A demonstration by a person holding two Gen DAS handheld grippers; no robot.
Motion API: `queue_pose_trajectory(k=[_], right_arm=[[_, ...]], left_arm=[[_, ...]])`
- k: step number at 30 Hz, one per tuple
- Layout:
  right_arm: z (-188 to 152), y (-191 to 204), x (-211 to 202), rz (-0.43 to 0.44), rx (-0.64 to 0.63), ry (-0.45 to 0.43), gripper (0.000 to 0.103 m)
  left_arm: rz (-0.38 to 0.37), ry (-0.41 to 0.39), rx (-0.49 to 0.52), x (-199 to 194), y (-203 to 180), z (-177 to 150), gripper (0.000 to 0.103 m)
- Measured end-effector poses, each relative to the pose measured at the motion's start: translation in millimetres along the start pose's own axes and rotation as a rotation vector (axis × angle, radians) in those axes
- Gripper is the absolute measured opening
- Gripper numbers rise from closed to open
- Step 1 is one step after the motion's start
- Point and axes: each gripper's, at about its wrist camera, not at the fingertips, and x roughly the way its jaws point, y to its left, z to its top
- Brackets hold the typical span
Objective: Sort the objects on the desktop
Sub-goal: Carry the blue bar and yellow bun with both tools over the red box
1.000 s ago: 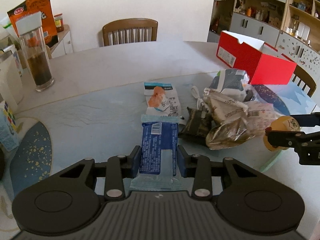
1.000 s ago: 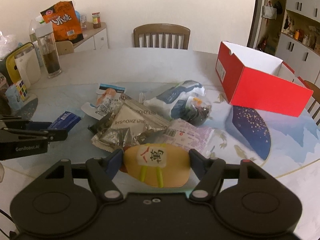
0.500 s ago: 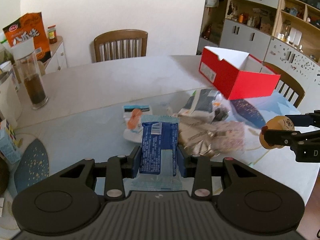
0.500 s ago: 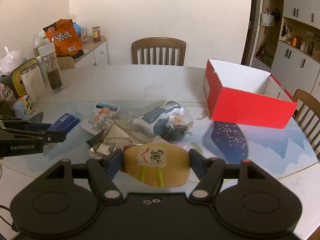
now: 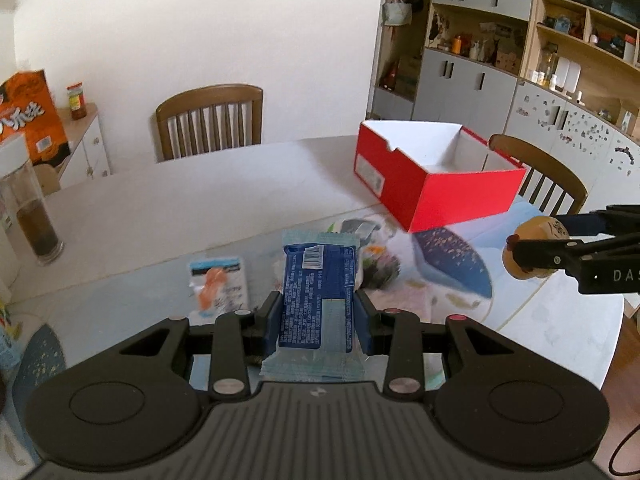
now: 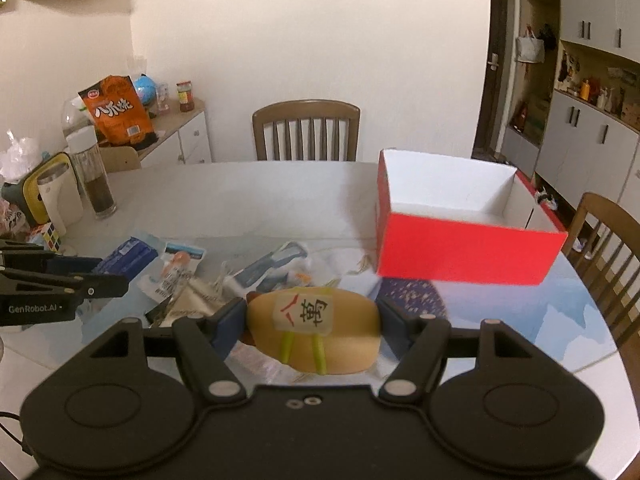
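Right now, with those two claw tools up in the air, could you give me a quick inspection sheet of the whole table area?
Surface: pale round table with a glass-topped patterned area.
Job's things: blue packet and tan toy both lifted; red box open, nothing visible inside.
Clutter: loose snack packets heaped mid-table; tall bottle and puzzle cube at the left edge.
Grippers: left gripper shut on the blue packet; right gripper shut on the tan toy.
Cables: thin dark cable at the lower right of the left view.
Surroundings: wooden chair, wall cabinets, side cabinet with an orange bag.
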Motion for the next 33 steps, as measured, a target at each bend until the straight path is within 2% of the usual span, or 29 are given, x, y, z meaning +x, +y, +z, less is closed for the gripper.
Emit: queue_pose_trajectory(k=[6, 7, 18, 25, 33], right_arm=[[22.2, -49.0, 0.9, 0.047, -0.034, -0.022, 0.071], [25.3, -56.5, 1.8, 0.052, -0.039, -0.023, 0.071], [54.0, -149.0, 27.5, 0.112, -0.096, -0.009, 0.071], [67.2, -189.3, 37.6, 0.131, -0.114, -0.022, 0.071], [83.4, -223.4, 55.5, 0.133, -0.143, -0.033, 0.071]], left_arm=[[0.029, 0.006, -0.008, 18.5, -32.8, 22.0, 0.036], [-0.083, 0.014, 0.083, 22.1, -39.4, 26.4, 0.036], [-0.083, 0.015, 0.048, 60.0, -123.4, 68.1, 0.036], [-0.086, 0.011, 0.077, 80.8, -169.9, 92.0, 0.036], [-0.089, 0.015, 0.106, 105.7, -200.8, 108.1, 0.036]])
